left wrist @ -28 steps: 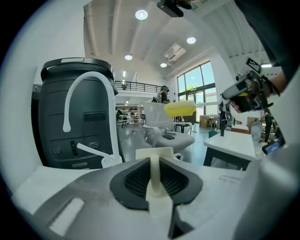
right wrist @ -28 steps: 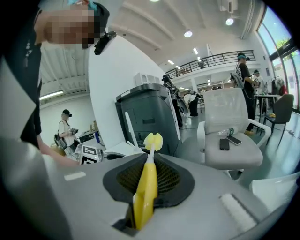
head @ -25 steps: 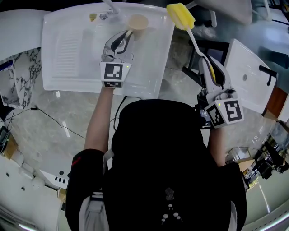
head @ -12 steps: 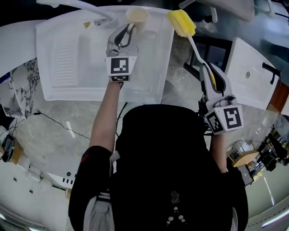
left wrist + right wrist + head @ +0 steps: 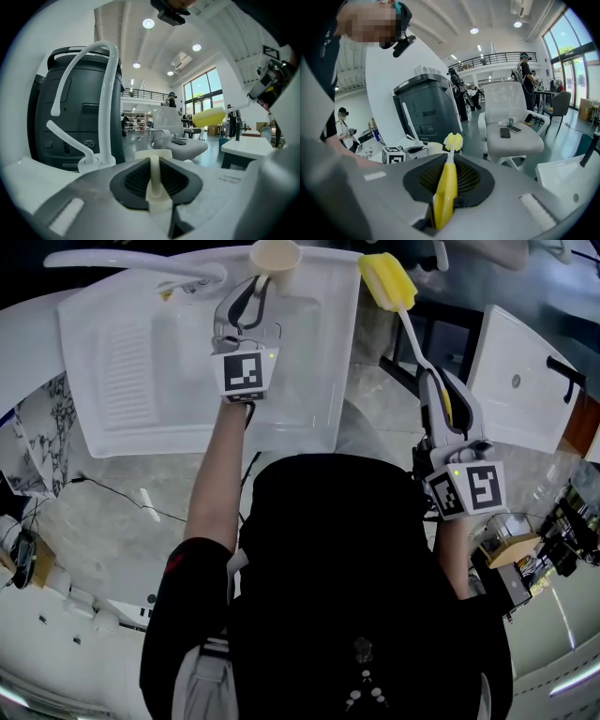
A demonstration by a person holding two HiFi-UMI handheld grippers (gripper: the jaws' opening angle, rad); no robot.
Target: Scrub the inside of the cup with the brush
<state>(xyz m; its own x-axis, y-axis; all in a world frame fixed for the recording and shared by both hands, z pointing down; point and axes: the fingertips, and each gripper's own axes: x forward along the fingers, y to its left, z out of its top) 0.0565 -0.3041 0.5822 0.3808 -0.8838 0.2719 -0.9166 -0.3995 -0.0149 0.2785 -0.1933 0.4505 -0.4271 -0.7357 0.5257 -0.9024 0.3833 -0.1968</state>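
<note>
My left gripper (image 5: 248, 301) is clamped on the cup (image 5: 275, 256) by its handle (image 5: 154, 180). In the left gripper view the cream strip stands pinched upright between the two pads. In the head view the cup sits at 12 o'clock from that gripper, mouth up, at the far rim of the sink (image 5: 187, 418). It looks to hang clear of the rim, though I can't be sure from this angle. The faucet (image 5: 141, 261) stretches away at 9 o'clock from the cup.

My right gripper (image 5: 439, 390) is closed on the brush (image 5: 387, 282). Its pads squeeze the yellow grip end, and the white stem runs out toward 11 o'clock to the yellow sponge head (image 5: 453, 139). That head sits at 3 o'clock from the cup, near it but apart, just past the sink's right edge. The brush is outside the cup.
</note>
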